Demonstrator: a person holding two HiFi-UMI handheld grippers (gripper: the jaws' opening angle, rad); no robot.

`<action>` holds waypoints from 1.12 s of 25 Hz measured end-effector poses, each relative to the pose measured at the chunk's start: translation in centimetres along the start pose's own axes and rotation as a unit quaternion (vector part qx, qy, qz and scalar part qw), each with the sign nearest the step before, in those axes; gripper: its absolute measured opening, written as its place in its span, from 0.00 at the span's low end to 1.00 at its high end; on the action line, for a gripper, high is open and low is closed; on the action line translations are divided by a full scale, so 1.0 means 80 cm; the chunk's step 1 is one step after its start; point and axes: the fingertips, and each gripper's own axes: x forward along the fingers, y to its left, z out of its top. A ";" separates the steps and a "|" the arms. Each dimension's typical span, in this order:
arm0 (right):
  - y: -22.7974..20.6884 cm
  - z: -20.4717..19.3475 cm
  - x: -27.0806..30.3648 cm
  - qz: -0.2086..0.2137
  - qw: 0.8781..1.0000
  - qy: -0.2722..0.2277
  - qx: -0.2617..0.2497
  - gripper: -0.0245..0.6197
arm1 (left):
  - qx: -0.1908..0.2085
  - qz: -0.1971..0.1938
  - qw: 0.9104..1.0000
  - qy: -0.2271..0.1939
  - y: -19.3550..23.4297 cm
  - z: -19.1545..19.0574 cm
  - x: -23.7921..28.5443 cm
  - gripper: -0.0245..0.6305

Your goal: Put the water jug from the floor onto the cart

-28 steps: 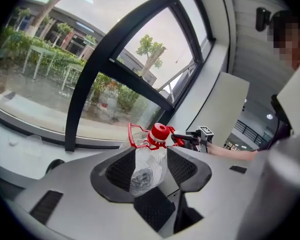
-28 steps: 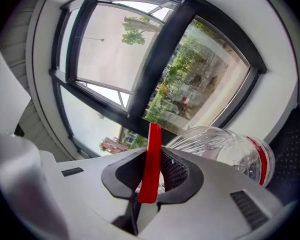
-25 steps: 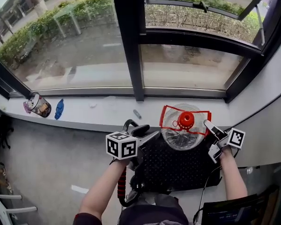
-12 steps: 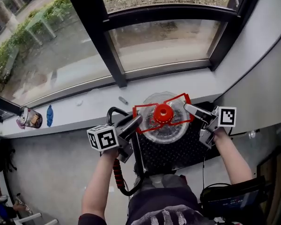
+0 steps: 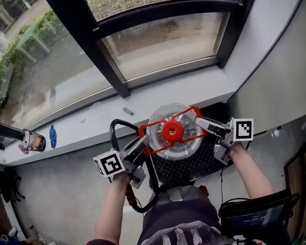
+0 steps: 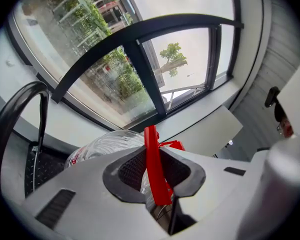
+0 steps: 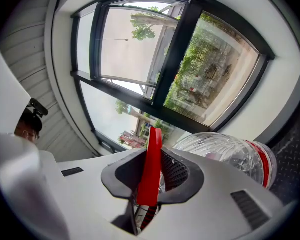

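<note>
Water jug (image 5: 187, 146), clear plastic: red handle (image 6: 153, 170) pinched by right tongs (image 5: 199, 123), just-closing left tongs (image 5: 142, 141).

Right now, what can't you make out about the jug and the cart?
- Water jug base, whether it touches the cart: head view, jug's body covers it.
- Cart wheels: head view, under the deck.
- Jug's lower part: right gripper view, behind the right claw.
- Label print: left gripper view, too small.

Glossy clear plastic water jug (image 5: 172, 131)
</note>
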 end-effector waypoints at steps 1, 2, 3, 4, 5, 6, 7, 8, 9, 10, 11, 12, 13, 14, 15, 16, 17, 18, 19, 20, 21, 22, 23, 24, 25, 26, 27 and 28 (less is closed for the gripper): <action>-0.003 0.000 -0.003 -0.003 1.000 -0.005 0.004 0.15 | 0.009 -0.003 1.000 0.004 -0.004 0.001 0.003 0.15; -0.005 0.000 -0.006 -0.006 1.000 -0.009 0.006 0.15 | 0.018 -0.005 1.000 0.007 -0.007 0.003 0.006 0.15; -0.006 0.000 -0.009 -0.007 1.000 -0.012 0.005 0.15 | 0.024 -0.007 1.000 0.009 -0.012 0.005 0.008 0.15; -0.006 0.000 -0.012 -0.007 1.000 -0.012 0.001 0.15 | 0.024 -0.010 1.000 0.012 -0.018 0.006 0.009 0.15; -0.005 0.000 -0.015 -0.008 1.000 -0.011 -0.004 0.15 | 0.021 -0.014 1.000 0.015 -0.024 0.006 0.010 0.15; -0.005 -0.001 -0.018 -0.008 1.000 -0.010 -0.007 0.15 | 0.017 -0.017 1.000 0.018 -0.029 0.005 0.010 0.15; -0.005 -0.002 -0.021 -0.008 1.000 -0.009 -0.008 0.15 | 0.015 -0.019 0.999 0.021 -0.034 0.004 0.009 0.15; -0.006 -0.002 -0.023 -0.006 1.000 -0.009 -0.009 0.15 | 0.015 -0.021 0.999 0.021 -0.036 0.003 0.009 0.15; -0.006 -0.002 -0.024 -0.005 1.000 -0.008 -0.012 0.15 | 0.016 -0.023 0.999 0.020 -0.039 0.003 0.009 0.15; -0.004 -0.002 -0.026 -0.005 1.000 -0.006 -0.018 0.15 | 0.018 -0.026 0.999 0.017 -0.042 0.003 0.009 0.15; -0.001 -0.002 -0.030 -0.007 1.000 -0.004 -0.024 0.15 | 0.021 -0.028 0.999 0.012 -0.049 0.002 0.009 0.15; 0.003 -0.002 -0.034 -0.009 1.000 0.000 -0.029 0.15 | 0.024 -0.030 0.999 0.008 -0.057 0.002 0.008 0.15; 0.007 -0.002 -0.038 -0.011 0.999 0.004 -0.033 0.15 | 0.028 -0.029 0.999 0.006 -0.065 0.000 0.008 0.15; 0.009 -0.003 -0.039 -0.011 0.999 0.008 -0.036 0.15 | 0.032 -0.027 0.999 0.004 -0.070 -0.001 0.007 0.15; 0.009 -0.004 -0.038 -0.010 0.999 0.013 -0.040 0.15 | 0.038 -0.024 0.999 0.002 -0.072 -0.001 0.005 0.15; 0.007 -0.004 -0.035 -0.008 0.999 0.017 -0.043 0.15 | 0.043 -0.021 0.999 -0.001 -0.071 -0.001 0.004 0.15; 0.006 -0.004 -0.035 -0.005 0.999 0.021 -0.046 0.15 | 0.048 -0.017 0.999 -0.004 -0.071 -0.002 0.003 0.15; 0.007 -0.004 -0.038 -0.003 0.998 0.024 -0.050 0.15 | 0.052 -0.013 0.999 -0.007 -0.074 -0.005 0.001 0.15; 0.012 -0.004 -0.046 0.000 0.998 0.026 -0.054 0.15 | 0.055 -0.009 0.998 -0.011 -0.081 -0.012 0.000 0.15; 0.019 -0.003 -0.056 0.004 0.998 0.028 -0.058 0.15 | 0.057 -0.007 0.998 -0.015 -0.092 -0.020 -0.001 0.15; 0.026 -0.002 -0.066 0.009 0.998 0.030 -0.061 0.15 | 0.058 -0.007 0.998 -0.019 -0.102 -0.027 -0.001 0.15; 0.032 -0.002 -0.073 0.013 0.997 0.033 -0.063 0.15 | 0.058 -0.006 0.998 -0.025 -0.110 -0.033 -0.002 0.15; 0.035 -0.002 -0.078 0.016 0.997 0.036 -0.065 0.15 | 0.058 -0.004 0.998 -0.031 -0.115 -0.038 -0.002 0.15; 0.035 -0.004 -0.081 0.018 0.997 0.039 -0.066 0.15 | 0.057 -0.001 0.998 -0.036 -0.116 -0.042 -0.003 0.15; 0.035 -0.006 -0.083 0.017 0.997 0.042 -0.067 0.15 | 0.055 0.003 0.998 -0.040 -0.116 -0.047 -0.004 0.15; 0.033 -0.009 -0.086 0.014 0.996 0.044 -0.069 0.15 | 0.053 0.006 0.998 -0.041 -0.115 -0.053 -0.004 0.15; 0.030 -0.012 -0.090 0.009 0.996 0.047 -0.072 0.15 | 0.053 0.008 0.998 -0.041 -0.115 -0.058 -0.003 0.15; 0.027 -0.014 -0.095 0.005 0.996 0.048 -0.072 0.15 | 0.053 0.008 0.998 -0.039 -0.116 -0.062 -0.002 0.15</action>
